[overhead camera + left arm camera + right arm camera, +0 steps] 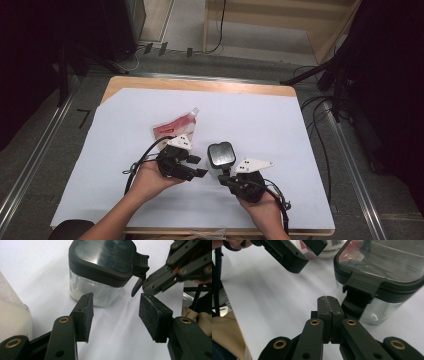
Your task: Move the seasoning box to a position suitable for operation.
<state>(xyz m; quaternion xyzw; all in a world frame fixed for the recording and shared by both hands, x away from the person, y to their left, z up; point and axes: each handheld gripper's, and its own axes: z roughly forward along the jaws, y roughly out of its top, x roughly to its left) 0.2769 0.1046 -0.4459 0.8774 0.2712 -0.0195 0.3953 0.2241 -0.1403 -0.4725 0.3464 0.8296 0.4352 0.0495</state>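
glass jar point(220, 159) with a dark latch lid point(105, 255) stands upright near the middle of the white sheet point(250, 115), a bit toward the near edge. little white powder at the bottom, otherwise it looks empty. red-and-white spout pouch point(176, 128) lies flat just behind the left gripper point(192, 167), spout pointing to the far right corner.

left gripper: jaws apart, nothing between them, pads point(88, 315) clear of the glass; jar sits just ahead of them and slightly left in the left gripper view. right gripper point(226, 179): jaws together, nothing clamped, tips right under the lid's latch tab point(359, 286) on the jar's near side, touching or nearly so, can't tell which.

key relation: the jar lies between the two grippers, its latch facing the right one, body side facing the left one. right is nearer. likely next: left closes on the jar body to steady it, right flips the latch up. risk: jar slides on the sheet if pushed unheld.
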